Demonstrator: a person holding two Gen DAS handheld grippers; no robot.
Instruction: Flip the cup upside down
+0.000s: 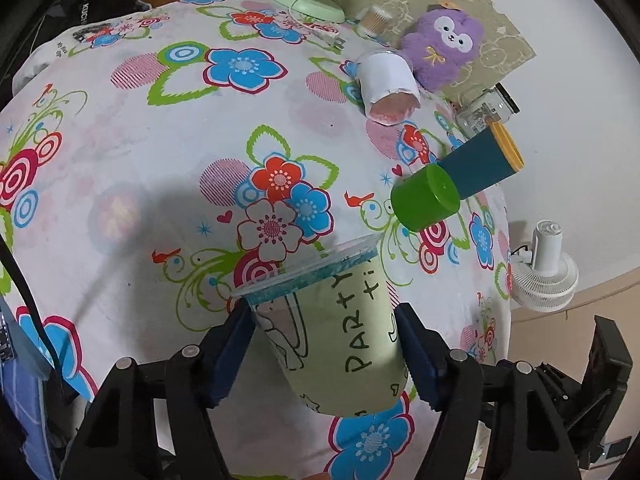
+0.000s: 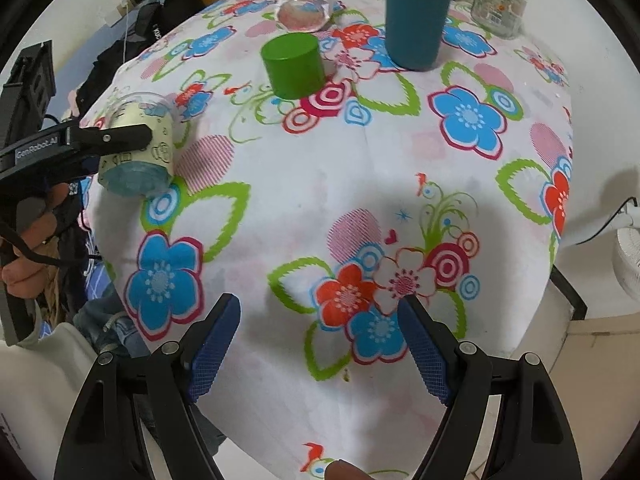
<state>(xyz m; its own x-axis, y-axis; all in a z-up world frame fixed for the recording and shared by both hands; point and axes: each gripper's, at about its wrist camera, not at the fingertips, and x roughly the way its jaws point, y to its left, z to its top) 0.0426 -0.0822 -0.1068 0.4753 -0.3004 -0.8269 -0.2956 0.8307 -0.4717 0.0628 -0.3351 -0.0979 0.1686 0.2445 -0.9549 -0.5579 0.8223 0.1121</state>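
Note:
A clear plastic cup with a pale green "PARTY" sleeve [image 1: 340, 336] is held between the blue pads of my left gripper [image 1: 324, 344], tilted, above the flowered tablecloth [image 1: 160, 128]. In the right wrist view the same cup [image 2: 136, 148] hangs at the table's left edge in the left gripper [image 2: 120, 138], its base towards the camera. My right gripper [image 2: 320, 344] is open and empty over the near part of the cloth.
A green cup [image 2: 294, 66] stands upside down. A teal cup with a yellow rim [image 2: 416, 16] stands upright behind it. A white-sleeved clear cup [image 2: 306, 4] lies on its side. A glass jar [image 2: 500, 0], a purple plush [image 1: 444, 48] and a fan base [image 1: 308, 0] stand at the far edge.

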